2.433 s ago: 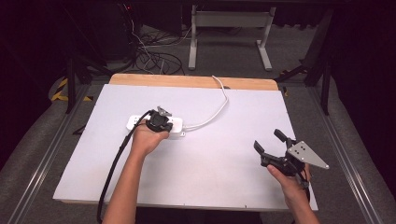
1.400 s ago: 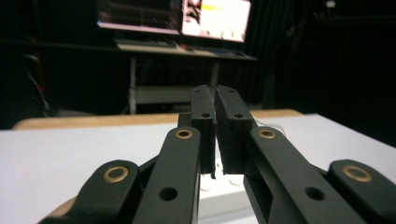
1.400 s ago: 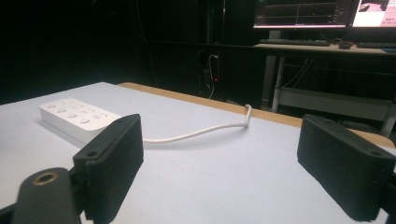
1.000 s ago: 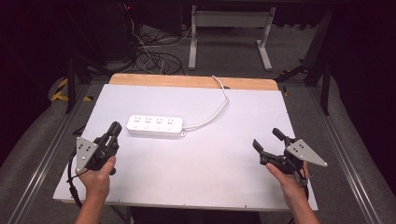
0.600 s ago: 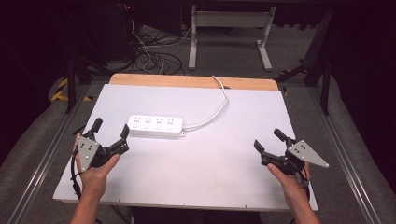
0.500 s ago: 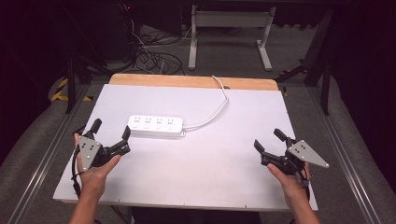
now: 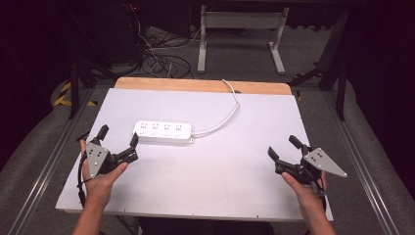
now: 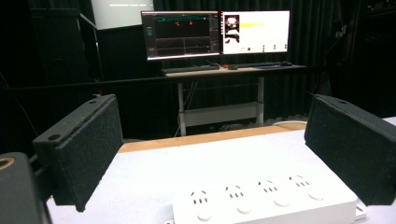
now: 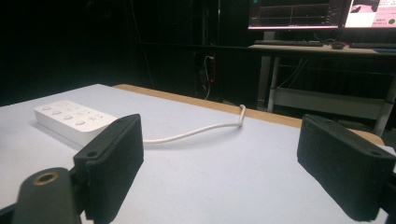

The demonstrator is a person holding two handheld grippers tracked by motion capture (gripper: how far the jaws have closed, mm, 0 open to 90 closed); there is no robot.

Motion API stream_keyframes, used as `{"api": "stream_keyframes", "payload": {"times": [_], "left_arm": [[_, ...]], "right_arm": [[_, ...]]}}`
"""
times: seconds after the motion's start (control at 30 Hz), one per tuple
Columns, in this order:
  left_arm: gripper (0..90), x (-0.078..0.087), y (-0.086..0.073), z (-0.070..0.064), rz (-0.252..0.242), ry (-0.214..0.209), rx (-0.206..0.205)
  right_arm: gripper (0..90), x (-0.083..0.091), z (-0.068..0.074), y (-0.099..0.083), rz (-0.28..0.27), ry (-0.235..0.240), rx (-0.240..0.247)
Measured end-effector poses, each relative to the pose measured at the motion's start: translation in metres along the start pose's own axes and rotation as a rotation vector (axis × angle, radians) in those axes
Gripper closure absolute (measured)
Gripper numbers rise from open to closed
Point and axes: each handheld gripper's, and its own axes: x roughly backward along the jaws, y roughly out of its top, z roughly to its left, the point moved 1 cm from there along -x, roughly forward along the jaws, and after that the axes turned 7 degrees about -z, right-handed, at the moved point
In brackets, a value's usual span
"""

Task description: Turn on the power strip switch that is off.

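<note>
Since the earlier frames the left gripper (image 7: 117, 139) has left the power strip (image 7: 163, 132), swung out to the near-left of the worktop (image 7: 254, 112) and spread its fingers; over the last half second it has barely shifted, and the right gripper (image 7: 284, 149) has kept its place near the right edge. High view: strip lies flat left of centre, long axis across the worktop, left to right, sockets up; its white cable (image 7: 230, 110) leaves the right end and curves to the far wooden edge. Left gripper's fingers wide, empty, its inner fingertip (image 7: 133, 140) just beside the strip's left end; right gripper's fingers also wide, empty, well apart from the strip. Left gripper view: strip (image 8: 266, 200) sits low between the spread fingers (image 8: 88, 149), four socket sets in a row running left to right, near long side facing the camera; monitors (image 8: 215, 32) on a desk beyond. Right gripper view: strip (image 9: 72, 119) far off to the left, seen end-on at a slant, cable (image 9: 196, 130) trailing toward the wooden edge. Judgement: if the strip is to be taken, best approach across its short width, fingers straddling the long sides near the left end, kept level so the body does not skid, clear of the cable end.
</note>
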Motion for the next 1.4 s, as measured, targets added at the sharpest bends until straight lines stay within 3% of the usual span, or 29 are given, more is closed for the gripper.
{"api": "stream_keyframes", "payload": {"times": [0.37, 1.4], "left_arm": [[5.5, 0.0004, -0.0031, -0.0005, 0.016, -0.003, -0.019], [5.9, 0.0029, -0.0045, -0.0003, 0.029, 0.004, 0.005]], "right_arm": [[15.2, 0.0002, 0.0003, 0.0007, -0.003, 0.002, 0.0], [15.3, -0.0032, 0.0011, -0.0004, 0.014, 0.011, -0.002]]}}
